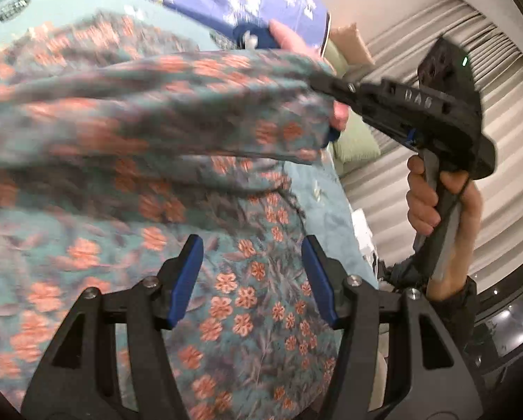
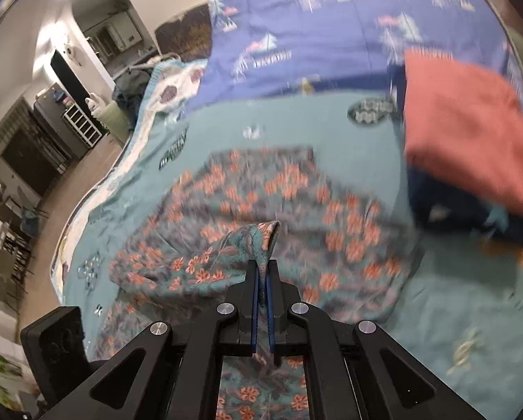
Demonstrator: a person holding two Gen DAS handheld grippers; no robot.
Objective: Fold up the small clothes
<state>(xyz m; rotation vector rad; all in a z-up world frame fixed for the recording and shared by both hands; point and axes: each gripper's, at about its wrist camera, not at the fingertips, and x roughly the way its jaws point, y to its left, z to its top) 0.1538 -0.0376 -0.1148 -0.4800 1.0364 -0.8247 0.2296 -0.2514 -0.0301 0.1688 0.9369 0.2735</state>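
The right gripper point(image 2: 262, 273) is pinching a corner of the floral garment point(image 2: 282, 189) mid-bed point(image 2: 453, 297) — the first fold is only beginning. The left gripper point(image 1: 252, 280) is hovering spread, empty. A folded stack point(image 2: 467, 133) is waiting at the bed's far-right edge.

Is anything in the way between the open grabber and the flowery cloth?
Nothing visible is. The left gripper hangs open right above the flowery cloth, with only air between them. The right gripper is already shut on a corner of that cloth, lifting it off the bed cover.
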